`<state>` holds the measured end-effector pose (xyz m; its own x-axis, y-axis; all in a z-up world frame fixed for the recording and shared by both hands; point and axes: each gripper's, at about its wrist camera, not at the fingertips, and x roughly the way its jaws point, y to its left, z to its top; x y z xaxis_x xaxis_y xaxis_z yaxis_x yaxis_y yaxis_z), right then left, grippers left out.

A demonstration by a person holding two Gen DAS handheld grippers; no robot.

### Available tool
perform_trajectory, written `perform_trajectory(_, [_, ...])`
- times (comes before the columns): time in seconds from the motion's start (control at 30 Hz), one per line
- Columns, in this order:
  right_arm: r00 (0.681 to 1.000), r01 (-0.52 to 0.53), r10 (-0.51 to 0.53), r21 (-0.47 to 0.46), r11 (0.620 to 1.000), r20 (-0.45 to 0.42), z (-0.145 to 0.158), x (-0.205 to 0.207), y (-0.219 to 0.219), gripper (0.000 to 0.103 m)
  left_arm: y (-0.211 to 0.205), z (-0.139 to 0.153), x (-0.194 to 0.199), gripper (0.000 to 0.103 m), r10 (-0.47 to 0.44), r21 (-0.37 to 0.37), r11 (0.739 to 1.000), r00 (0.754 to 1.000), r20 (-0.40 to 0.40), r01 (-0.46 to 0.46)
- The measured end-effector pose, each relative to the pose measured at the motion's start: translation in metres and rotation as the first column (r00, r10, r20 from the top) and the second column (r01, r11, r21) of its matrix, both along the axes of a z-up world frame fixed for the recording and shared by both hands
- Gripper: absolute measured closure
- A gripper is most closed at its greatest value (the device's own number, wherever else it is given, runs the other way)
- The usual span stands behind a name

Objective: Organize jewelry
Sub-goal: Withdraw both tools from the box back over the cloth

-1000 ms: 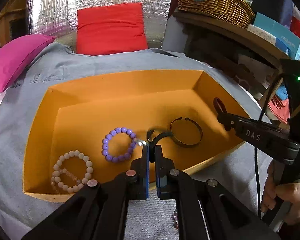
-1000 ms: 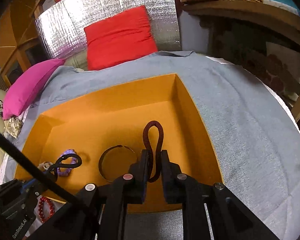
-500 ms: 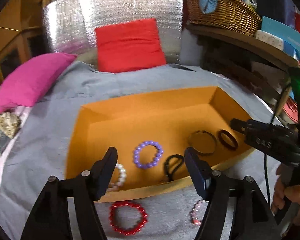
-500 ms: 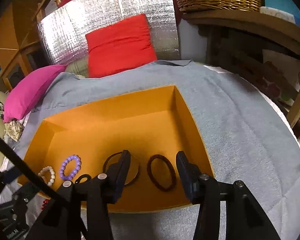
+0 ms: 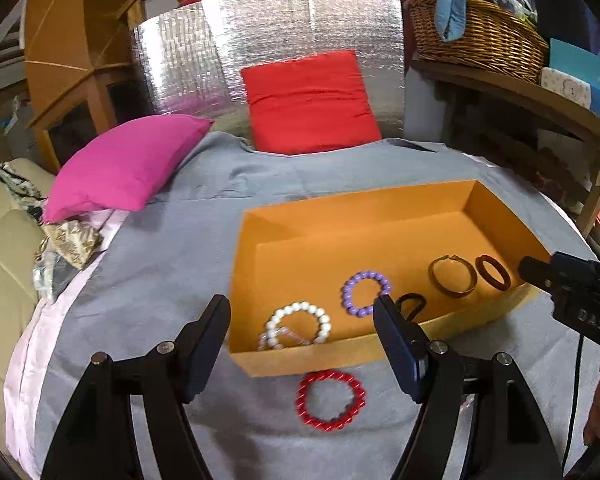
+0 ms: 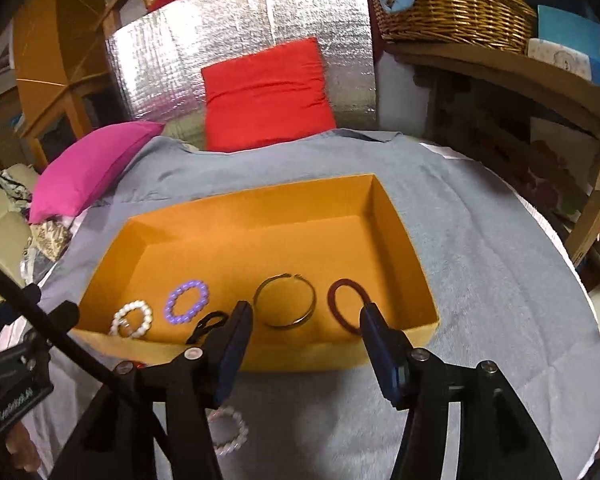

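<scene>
An orange box [image 5: 320, 354] [image 6: 300, 358] sits on a grey cloth. In it lie a white bead bracelet [image 5: 300, 322] [image 6: 132, 318], a purple bead bracelet [image 5: 366, 294] [image 6: 188, 302], a black hair tie [image 5: 410, 304] [image 6: 208, 324], a brass bangle [image 5: 452, 276] [image 6: 285, 300] and a dark red band [image 5: 493, 272] [image 6: 346, 305]. A red bead bracelet [image 5: 330, 400] lies on the cloth in front of the box. A pale pink bead bracelet [image 6: 228, 430] lies there too. My left gripper [image 5: 302, 312] is open and empty above the box's near edge. My right gripper [image 6: 305, 320] is open and empty there too.
A magenta pillow [image 5: 128, 168] and a red pillow [image 5: 310, 100] lie behind the box against a silver foil panel [image 5: 260, 40]. A wicker basket [image 5: 476, 36] stands on a wooden shelf at the right. The cloth's edge drops off at the left.
Both grippers opened and pulled back from the box. The left let go of the black hair tie, the right let go of the dark red band; both now lie in the box.
</scene>
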<state>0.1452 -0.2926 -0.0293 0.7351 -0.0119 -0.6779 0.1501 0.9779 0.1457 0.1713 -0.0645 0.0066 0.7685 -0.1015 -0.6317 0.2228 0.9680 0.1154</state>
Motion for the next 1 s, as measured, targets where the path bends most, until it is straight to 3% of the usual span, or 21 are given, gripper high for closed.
perform_trajectory(0.4, [0.998,-0.062,0.062,-0.018,0.998,-0.007,0.005,-0.038,0.034,0.036,0.032,0.007,-0.037,0.028,0.060,0.010,0.998,0.998,0.020,-0.061])
perform_trajectory(0.8, [0.992,-0.124,0.122,-0.060,0.990,-0.036,-0.006,-0.074,0.062,0.036,0.072,-0.021,-0.071,0.028,0.178,-0.040,0.983,0.983,-0.054,-0.180])
perform_trajectory(1.0, [0.990,-0.140,0.139,-0.053,0.989,-0.032,-0.017,-0.075,0.067,0.036,0.070,-0.023,-0.072,0.027,0.182,-0.045,0.982,0.983,-0.023,-0.183])
